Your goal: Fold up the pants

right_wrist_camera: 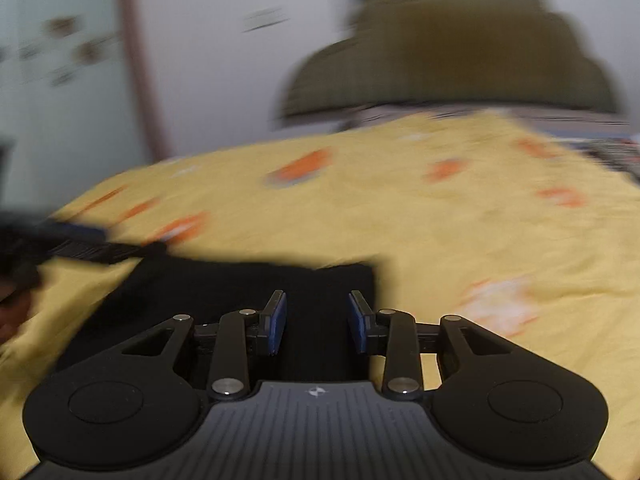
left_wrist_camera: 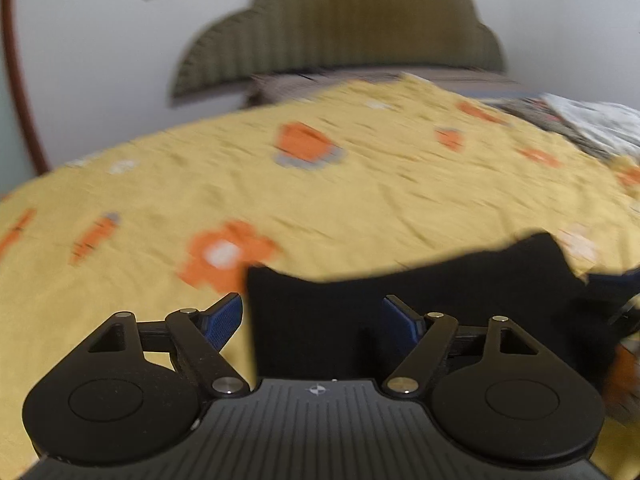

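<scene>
Black pants (left_wrist_camera: 420, 312) are seen lying on a yellow sheet (left_wrist_camera: 360, 184) printed with orange shapes, at the near edge of the bed. Both views are smeared by blur, so fine detail in the cloth cannot be made out.

In the left wrist view, the left gripper (left_wrist_camera: 314, 316) is held low over the pants with its jaws spread wide. Its blue right pad is set over the black cloth, while its left pad is over bare sheet, just left of the pants' left edge. Nothing is clamped between them. At the far right of this view a dark shape (left_wrist_camera: 616, 300) is seen at the pants' right end; whether it is the other gripper cannot be told.

In the right wrist view, the right gripper (right_wrist_camera: 317, 320) is also held over the pants (right_wrist_camera: 256, 284), jaws parted with a narrower gap, black cloth showing between and beyond the pads. Whether the pads touch the cloth cannot be told. The pants' right edge lies just right of the right pad.

An olive headboard (left_wrist_camera: 340, 32) is seen against a white wall (left_wrist_camera: 100, 60) at the far end of the bed.
</scene>
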The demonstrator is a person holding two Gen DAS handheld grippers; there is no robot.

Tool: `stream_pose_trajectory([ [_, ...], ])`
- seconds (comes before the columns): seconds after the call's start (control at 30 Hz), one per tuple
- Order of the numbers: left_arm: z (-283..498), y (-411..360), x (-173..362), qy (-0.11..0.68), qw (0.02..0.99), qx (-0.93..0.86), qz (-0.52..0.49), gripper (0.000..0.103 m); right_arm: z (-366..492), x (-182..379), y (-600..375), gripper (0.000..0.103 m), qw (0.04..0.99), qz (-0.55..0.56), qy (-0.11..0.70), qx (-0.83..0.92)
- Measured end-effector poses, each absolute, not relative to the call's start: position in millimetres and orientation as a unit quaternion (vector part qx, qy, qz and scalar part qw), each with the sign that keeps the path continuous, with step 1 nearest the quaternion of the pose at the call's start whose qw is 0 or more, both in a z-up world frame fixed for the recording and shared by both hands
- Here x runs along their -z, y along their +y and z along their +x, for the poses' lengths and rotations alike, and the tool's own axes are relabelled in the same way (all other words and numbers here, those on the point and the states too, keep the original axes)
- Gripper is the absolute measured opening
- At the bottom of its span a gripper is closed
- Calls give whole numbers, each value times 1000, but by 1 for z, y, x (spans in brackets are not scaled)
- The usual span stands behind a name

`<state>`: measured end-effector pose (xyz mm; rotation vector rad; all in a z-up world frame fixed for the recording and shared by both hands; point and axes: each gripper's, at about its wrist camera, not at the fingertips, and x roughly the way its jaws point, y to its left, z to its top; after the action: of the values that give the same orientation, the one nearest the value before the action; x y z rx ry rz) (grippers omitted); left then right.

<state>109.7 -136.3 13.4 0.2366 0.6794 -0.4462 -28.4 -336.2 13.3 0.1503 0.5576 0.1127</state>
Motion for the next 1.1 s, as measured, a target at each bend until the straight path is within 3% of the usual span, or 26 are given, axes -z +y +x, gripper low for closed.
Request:
stream_pose_trajectory([
  [0.07, 109, -144, -1, 346, 901, 223, 137, 81, -26, 1, -324, 31, 950, 39, 304, -51],
  [0.17, 121, -148, 20, 371, 895, 181, 166, 81, -22, 11, -336, 49, 948, 60, 311, 1],
  [0.2, 121, -140, 17, 380, 897, 179, 142, 77, -24, 7, -338, 49, 948, 81, 307, 8],
  [0.37, 94, -115, 2, 373, 897, 212, 110, 86, -41, -5, -314, 47, 959, 66, 275, -32],
  [0.53, 77, -87, 10, 396, 890, 208, 87, 86, -36, 11, -305, 48, 955, 15, 295, 32],
  [0.63, 79, -50, 5, 414, 884, 215, 0, 89, -45, 4, -323, 48, 956, 93, 277, 6],
  [0.77, 108, -23, 25, 496, 818, 262, -125, 91, -35, 9, -369, 50, 932, 214, 290, -32],
  [0.9, 125, -22, 35, 501, 784, 321, -175, 94, -24, 24, -415, 50, 893, 312, 314, -85],
  [1.1, 145, -32, 48, 504, 749, 360, -235, 96, -8, 40, -443, 50, 853, 365, 345, -142],
])
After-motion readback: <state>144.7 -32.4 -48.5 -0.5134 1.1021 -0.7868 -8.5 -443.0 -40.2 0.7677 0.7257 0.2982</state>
